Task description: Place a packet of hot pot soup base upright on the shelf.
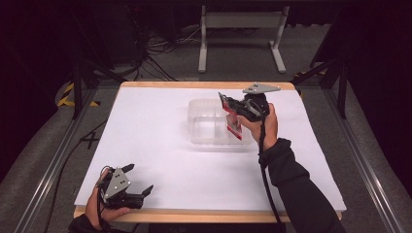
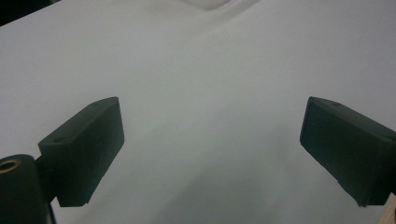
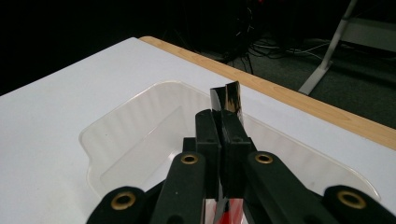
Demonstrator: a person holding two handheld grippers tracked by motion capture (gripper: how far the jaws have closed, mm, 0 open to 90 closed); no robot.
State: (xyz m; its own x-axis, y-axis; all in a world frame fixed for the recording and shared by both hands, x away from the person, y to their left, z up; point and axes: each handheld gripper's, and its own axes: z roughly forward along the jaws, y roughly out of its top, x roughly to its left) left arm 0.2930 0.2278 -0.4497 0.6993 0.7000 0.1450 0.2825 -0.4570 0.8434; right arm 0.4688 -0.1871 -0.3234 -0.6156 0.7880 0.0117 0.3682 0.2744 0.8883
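Right gripper [image 1: 232, 112] clamped on a thin red-and-black packet [image 1: 233, 127], held over a clear plastic tray [image 1: 204, 127] on the white table [image 1: 155, 145], left gripper [image 1: 138, 180] spread wide at the near edge, jaws bare.

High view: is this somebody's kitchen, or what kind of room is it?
Probably a lab or recording room, not a kitchen. A white-topped table stands inside a metal frame, loose cables lie on grey carpet, and dark curtains hang around.

Left hand-held gripper [image 1: 137, 179] gapes wide; right hand-held gripper [image 1: 226, 104] stands clamped.
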